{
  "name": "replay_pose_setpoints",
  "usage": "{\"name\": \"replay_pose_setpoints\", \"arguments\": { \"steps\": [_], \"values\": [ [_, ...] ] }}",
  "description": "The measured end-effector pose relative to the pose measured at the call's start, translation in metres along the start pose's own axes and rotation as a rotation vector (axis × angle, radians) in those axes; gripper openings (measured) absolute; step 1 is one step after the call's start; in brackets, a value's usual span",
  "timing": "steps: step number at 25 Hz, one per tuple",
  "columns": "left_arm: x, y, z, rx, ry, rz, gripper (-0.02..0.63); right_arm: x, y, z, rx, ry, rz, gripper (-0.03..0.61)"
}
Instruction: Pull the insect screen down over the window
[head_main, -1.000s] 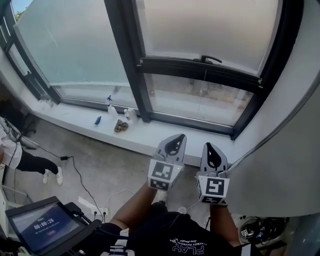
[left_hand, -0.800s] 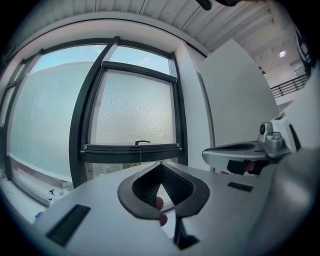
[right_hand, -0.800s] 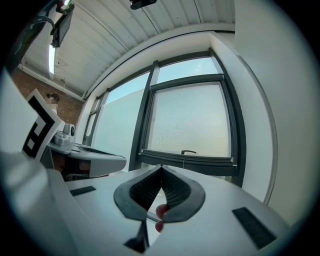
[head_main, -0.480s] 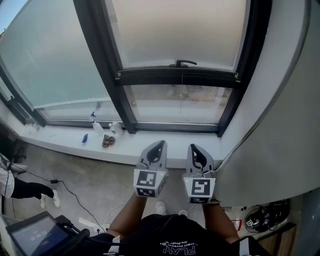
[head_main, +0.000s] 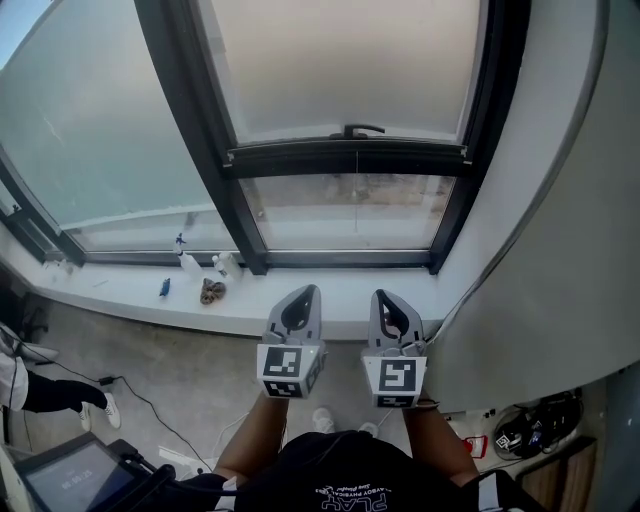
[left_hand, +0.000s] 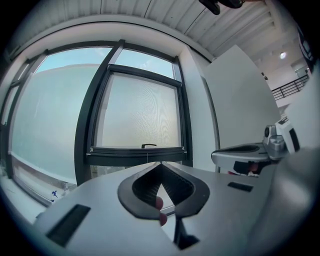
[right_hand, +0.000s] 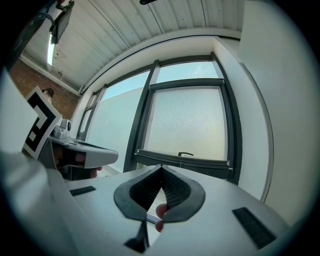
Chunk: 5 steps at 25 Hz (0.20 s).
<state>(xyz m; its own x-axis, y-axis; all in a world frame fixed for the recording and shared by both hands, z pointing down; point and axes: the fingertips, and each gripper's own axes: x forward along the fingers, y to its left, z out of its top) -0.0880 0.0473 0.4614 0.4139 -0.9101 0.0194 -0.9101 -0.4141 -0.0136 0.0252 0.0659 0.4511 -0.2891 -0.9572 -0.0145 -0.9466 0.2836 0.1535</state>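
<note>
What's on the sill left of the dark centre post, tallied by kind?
Bottles: 2
Small blue item: 1
Brown clump: 1
Total: 4

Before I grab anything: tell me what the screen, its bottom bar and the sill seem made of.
Screen: fine grey mesh, probably woven; it hazes the view and shows a rippled pattern.
Bottom bar: dark, matte, metal or plastic, unclear which.
Sill: white, smooth, matte, perhaps painted.
</note>
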Motion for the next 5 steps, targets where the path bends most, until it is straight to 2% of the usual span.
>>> {"name": "replay_pose_setpoints", "arguments": {
  "steps": [5],
  "values": [
    [-0.0013, 0.0055, -0.0041, -0.002, 0.006, -0.002, 0.003, 0.003, 0.0048, -0.0034, -0.003, 0.003, 0.0, 0.005]
  ]
}}
